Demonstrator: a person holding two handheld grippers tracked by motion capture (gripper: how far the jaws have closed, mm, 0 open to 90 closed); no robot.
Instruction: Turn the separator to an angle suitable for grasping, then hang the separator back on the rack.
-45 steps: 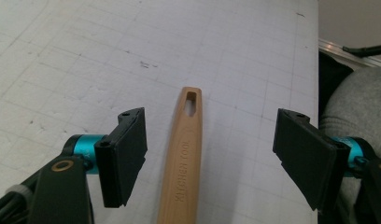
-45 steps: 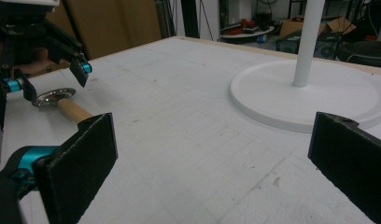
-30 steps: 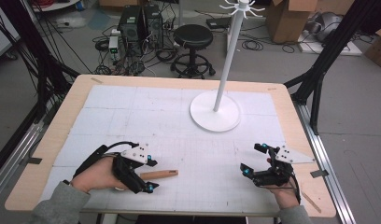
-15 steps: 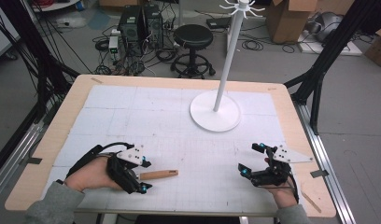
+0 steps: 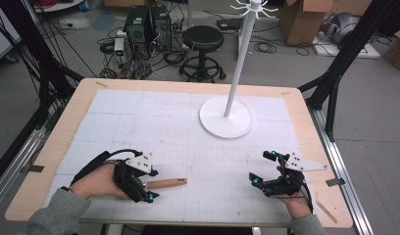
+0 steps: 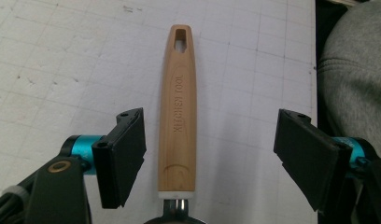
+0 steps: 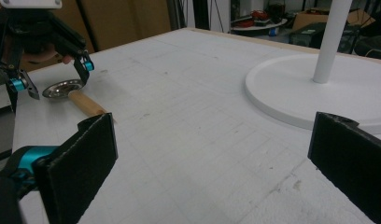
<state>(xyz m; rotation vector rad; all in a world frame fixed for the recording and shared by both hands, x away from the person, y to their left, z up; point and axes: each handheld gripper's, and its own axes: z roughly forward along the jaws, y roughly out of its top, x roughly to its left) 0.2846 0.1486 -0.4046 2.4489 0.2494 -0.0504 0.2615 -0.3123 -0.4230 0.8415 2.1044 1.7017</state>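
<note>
The left gripper (image 6: 209, 158), jaws wide, straddles a wooden-handled kitchen tool (image 6: 180, 107) lying flat on the desk (image 5: 188, 122). The grasp looks imminent: closing on the handle comes next. The right gripper (image 5: 266, 169) rests wide open, well apart.

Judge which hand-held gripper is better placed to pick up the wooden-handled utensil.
Left. The left hand-held gripper is open astride the wooden-handled utensil; the right hand-held gripper sits far across the table.

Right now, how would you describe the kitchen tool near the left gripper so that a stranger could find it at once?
Start at the white stand at the far side of the table, then come to the near left, where the left gripper sits open. The kitchen tool lies flat between its jaws. It is the one wooden-handled thing on the white mat, with a slot at the handle's end.
</note>
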